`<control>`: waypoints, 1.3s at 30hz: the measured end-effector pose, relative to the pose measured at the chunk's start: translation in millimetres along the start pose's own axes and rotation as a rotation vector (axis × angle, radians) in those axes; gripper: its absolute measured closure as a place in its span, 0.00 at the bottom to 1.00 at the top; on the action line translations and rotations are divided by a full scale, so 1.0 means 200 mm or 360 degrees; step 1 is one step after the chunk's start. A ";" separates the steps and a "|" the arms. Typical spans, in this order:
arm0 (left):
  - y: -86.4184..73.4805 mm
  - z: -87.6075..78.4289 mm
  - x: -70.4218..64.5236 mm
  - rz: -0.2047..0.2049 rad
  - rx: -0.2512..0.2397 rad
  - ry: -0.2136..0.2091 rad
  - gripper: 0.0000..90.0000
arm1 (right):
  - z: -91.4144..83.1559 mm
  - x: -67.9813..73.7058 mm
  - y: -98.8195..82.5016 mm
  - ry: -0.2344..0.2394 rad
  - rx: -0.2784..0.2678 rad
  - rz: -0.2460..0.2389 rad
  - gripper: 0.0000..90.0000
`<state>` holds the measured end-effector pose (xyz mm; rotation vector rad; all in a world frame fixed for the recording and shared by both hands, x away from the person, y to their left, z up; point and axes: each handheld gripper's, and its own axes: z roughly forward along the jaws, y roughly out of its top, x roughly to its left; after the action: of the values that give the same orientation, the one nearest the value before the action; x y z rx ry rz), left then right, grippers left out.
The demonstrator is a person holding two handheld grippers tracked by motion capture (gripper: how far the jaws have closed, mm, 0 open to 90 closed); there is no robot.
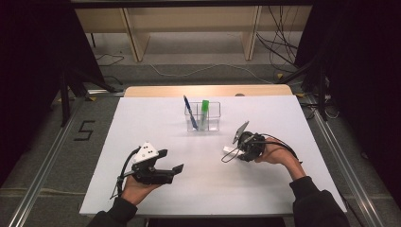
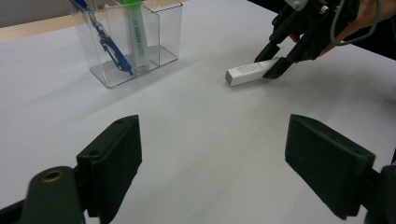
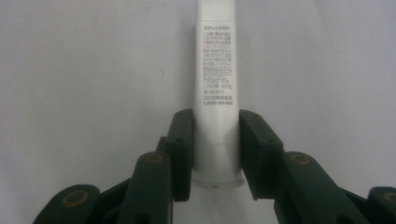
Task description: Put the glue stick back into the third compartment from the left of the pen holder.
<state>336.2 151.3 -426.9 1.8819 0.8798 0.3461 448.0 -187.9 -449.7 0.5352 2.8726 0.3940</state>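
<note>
White glue stick (image 3: 215, 93) lies flat on the desk (image 1: 156, 127), its lower end clamped between the right gripper (image 3: 215, 154) jaws; left gripper (image 2: 210, 158) jaws apart, holding nothing.

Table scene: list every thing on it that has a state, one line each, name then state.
white stick: lying flat on the table, clamped near one end.
right gripper: shut on the white stick.
left gripper: open, nothing between its jaws.
clear holder: upright, two compartments occupied.
blue pen: leaning inside the clear holder.
green highlighter: standing in the clear holder, capped.
table: covered in white.
</note>
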 end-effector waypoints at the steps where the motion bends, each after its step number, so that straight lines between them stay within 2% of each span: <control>1: 0.00 0.00 0.00 -0.0001 0.0001 -0.0002 0.20 | 0.00 0.01 0.00 -0.0002 -0.0010 -0.0021 0.75; 6: 0.00 0.00 0.01 -0.0014 0.0000 -0.0010 0.20 | -0.03 0.05 0.02 -0.0027 -0.0026 -0.0063 0.75; 7: 0.01 0.00 0.01 -0.0011 0.0005 -0.0010 0.21 | -0.04 0.05 0.02 -0.0031 -0.0025 -0.0094 0.75; 9: 0.01 0.00 0.01 -0.0019 0.0003 -0.0013 0.21 | -0.05 0.08 0.03 -0.0040 -0.0049 -0.0098 0.75; 13: 0.02 0.00 0.01 -0.0010 0.0019 -0.0017 0.21 | -0.07 0.12 0.04 -0.0045 -0.0075 -0.0161 0.75; 19: 0.04 0.02 0.01 -0.0026 0.0047 -0.0055 0.21 | -0.09 0.18 0.04 -0.0033 -0.0129 -0.0231 0.75; 23: 0.06 0.03 0.02 -0.0043 0.0071 -0.0085 0.21 | -0.12 0.22 0.04 -0.0064 -0.0163 -0.0293 0.75; 24: 0.07 0.04 0.02 -0.0057 0.0074 -0.0100 0.21 | -0.12 0.23 0.04 -0.0082 -0.0183 -0.0309 0.75; 27: 0.10 0.05 0.01 -0.0040 0.0108 -0.0125 0.21 | -0.15 0.28 0.04 -0.0132 -0.0247 -0.0326 0.75; 29: 0.12 0.06 0.00 -0.0020 0.0134 -0.0141 0.21 | -0.16 0.32 0.04 -0.0170 -0.0266 -0.0379 0.75; 32: 0.15 0.08 -0.01 0.0019 0.0186 -0.0160 0.21 | -0.17 0.39 0.04 -0.0253 -0.0301 -0.0462 0.75; 35: 0.17 0.09 -0.01 0.0021 0.0218 -0.0178 0.21 | -0.18 0.45 0.04 -0.0348 -0.0341 -0.0533 0.75; 39: 0.21 0.11 -0.01 0.0049 0.0273 -0.0206 0.21 | -0.18 0.52 0.04 -0.0458 -0.0417 -0.0590 0.75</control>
<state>366.1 124.9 -400.7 2.0529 0.8149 0.1690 346.3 -148.9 -427.5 0.0083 2.5147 0.5646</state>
